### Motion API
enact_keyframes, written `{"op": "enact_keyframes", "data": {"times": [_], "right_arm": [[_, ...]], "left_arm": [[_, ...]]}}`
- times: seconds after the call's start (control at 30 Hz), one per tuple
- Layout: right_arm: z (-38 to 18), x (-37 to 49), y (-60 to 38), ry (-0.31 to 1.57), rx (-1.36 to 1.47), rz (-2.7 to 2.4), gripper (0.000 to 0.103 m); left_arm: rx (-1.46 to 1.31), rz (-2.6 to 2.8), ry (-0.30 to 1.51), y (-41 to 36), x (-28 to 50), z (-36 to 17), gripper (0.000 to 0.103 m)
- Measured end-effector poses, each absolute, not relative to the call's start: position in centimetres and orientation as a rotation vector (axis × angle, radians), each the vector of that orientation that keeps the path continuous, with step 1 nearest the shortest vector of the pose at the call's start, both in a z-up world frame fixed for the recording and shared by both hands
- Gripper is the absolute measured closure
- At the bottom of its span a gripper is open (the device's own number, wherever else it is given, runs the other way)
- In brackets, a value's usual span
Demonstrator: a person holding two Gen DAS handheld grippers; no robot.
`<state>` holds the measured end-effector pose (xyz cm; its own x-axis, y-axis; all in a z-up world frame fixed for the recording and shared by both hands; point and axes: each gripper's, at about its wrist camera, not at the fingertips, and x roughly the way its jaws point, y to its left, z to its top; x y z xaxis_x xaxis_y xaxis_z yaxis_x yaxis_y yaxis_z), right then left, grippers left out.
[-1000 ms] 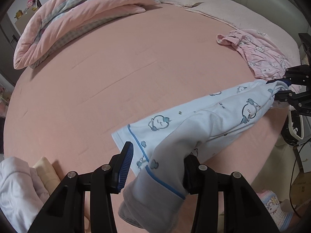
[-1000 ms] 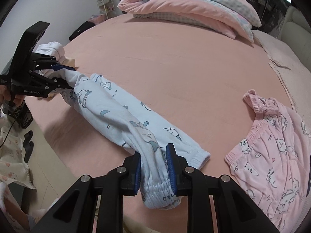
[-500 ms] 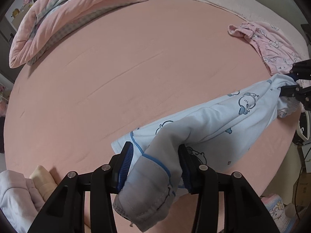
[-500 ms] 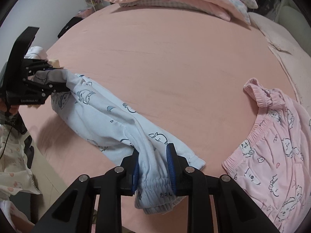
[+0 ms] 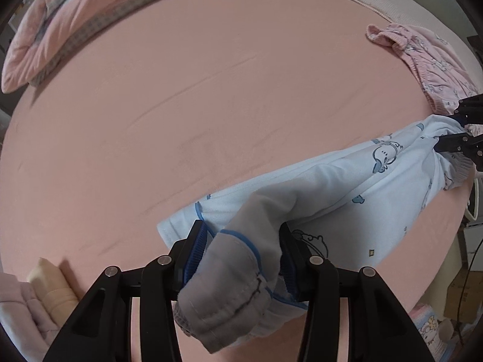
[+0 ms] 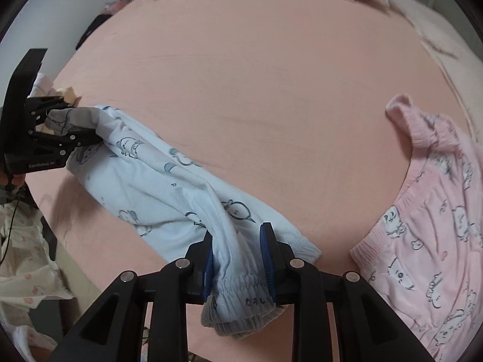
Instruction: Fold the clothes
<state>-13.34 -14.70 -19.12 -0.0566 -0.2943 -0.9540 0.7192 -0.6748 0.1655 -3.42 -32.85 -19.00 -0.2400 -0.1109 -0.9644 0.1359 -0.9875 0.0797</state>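
Blue pyjama trousers stretched along the bed's near edge.
Left view: the left gripper pinches the trousers' grey-cuffed end; pale blue, cartoon print.
Right view: the right gripper, jaws opening, with the elastic waistband between them, beside pink pyjamas on the bed.

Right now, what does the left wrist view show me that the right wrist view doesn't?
Only the left wrist view: the blue-piped cuff end of the light blue pajama pants between the left gripper fingers, and boxes on the floor past the bed edge.

Only the right wrist view: the elastic waistband in the right gripper, whose jaws are opening, and a hand holding the left gripper.

Both: the pants stretched between the grippers on the pink bed, the pink pajama garment, the folded quilt.
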Motion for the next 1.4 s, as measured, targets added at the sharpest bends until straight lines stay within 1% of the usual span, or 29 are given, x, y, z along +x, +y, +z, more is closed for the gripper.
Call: {"op": "enact_keyframes", "data": {"times": [0.17, 0.27, 0.33, 0.4, 0.53, 0.6, 0.7, 0.73, 0.87, 1.07, 1.23, 1.3, 1.4], "right_arm": [[-20.4, -14.3, -15.1, 0.454, 1.571, -1.791, 0.068], [-20.5, -14.3, -15.1, 0.445, 1.578, -1.781, 0.067], [-20.3, -13.9, -15.2, 0.47, 1.555, -1.782, 0.064], [-19.9, -13.7, -15.3, 0.484, 1.537, -1.796, 0.058], [-19.0, -13.4, -14.8, 0.444, 1.519, -1.831, 0.054], [-18.3, -13.4, -14.4, 0.402, 1.509, -1.855, 0.049], [-17.3, -13.3, -13.7, 0.35, 1.489, -1.893, 0.046], [-16.9, -13.2, -13.4, 0.346, 1.477, -1.909, 0.046], [-15.5, -12.2, -12.4, 0.316, 1.425, -1.961, 0.046], [-14.1, -10.5, -10.4, 0.332, 1.37, -2.034, 0.046], [-13.1, -12.3, -6.4, 0.274, 1.334, -2.115, 0.046], [-13.2, -12.2, -6.0, 0.246, 1.339, -2.127, 0.045], [-13.8, -11.6, -5.7, 0.207, 1.351, -2.137, 0.045]], "left_arm": [[1.837, -2.36, 0.027, -32.7, -3.6, -19.8, 0.06], [1.831, -2.361, 0.024, -32.7, -3.5, -19.8, 0.058], [1.83, -2.353, 0.035, -32.7, -3.5, -19.7, 0.056], [1.823, -2.338, 0.088, -33.0, -3.6, -19.4, 0.054], [1.772, -2.335, 0.269, -33.8, -3.4, -18.1, 0.049], [1.724, -2.354, 0.343, -34.1, -3.1, -17.0, 0.041], [1.645, -2.385, 0.439, -34.5, -2.6, -15.4, 0.039], [1.62, -2.391, 0.457, -34.5, -2.4, -14.9, 0.039], [1.542, -2.383, 0.4, -33.4, -1.0, -13.6, 0.039], [1.49, -2.374, 0.42, -33.5, 1.5, -13.4, 0.038], [1.436, -2.348, 0.556, -34.6, 3.2, -13.7, 0.038], [1.415, -2.341, 0.59, -33.8, 3.9, -13.7, 0.038], [1.401, -2.332, 0.626, -35.1, 5.2, -13.7, 0.038]]}}
